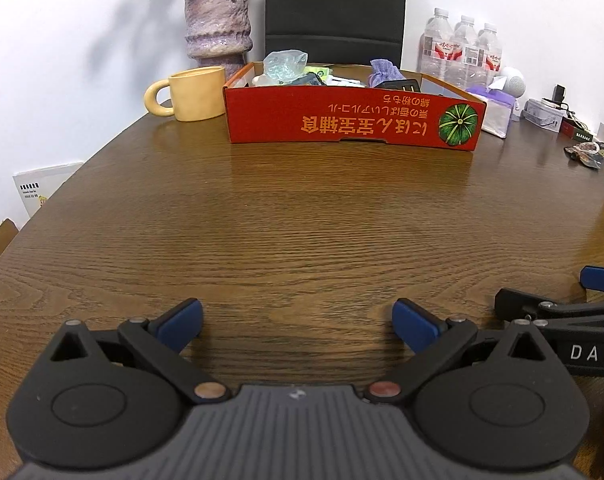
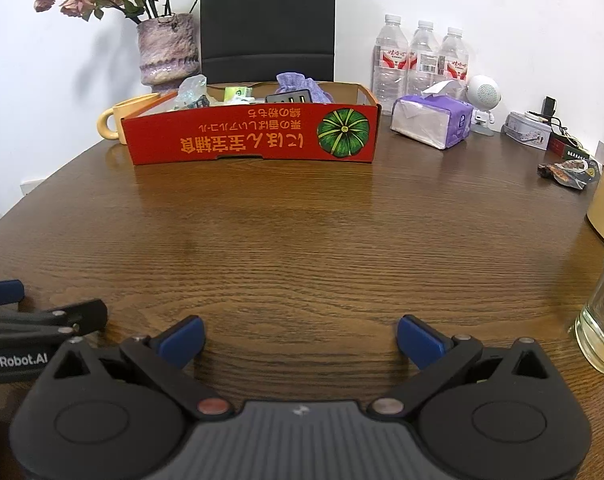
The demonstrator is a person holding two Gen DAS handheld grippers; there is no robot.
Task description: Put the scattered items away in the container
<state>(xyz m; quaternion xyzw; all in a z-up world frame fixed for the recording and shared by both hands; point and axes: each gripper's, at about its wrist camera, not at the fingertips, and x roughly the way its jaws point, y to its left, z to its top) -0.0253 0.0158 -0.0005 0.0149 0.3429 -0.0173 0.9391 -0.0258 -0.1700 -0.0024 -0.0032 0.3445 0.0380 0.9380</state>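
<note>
Both grippers, left gripper (image 1: 298, 322) and right gripper (image 2: 300, 340), rest low over the bare wooden table (image 1: 302, 220), jaws apart and empty. The red box (image 1: 353, 118) beyond already holds the items, suggesting tidying is finished.

red box (image 1: 353, 120) wall hides its contents' lower parts | glass (image 2: 601, 320) cut by right edge

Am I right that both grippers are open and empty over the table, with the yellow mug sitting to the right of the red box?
Not quite: the yellow mug sits left of the red box, as the left wrist view shows. Both the left gripper and right gripper are indeed open and empty.
</note>
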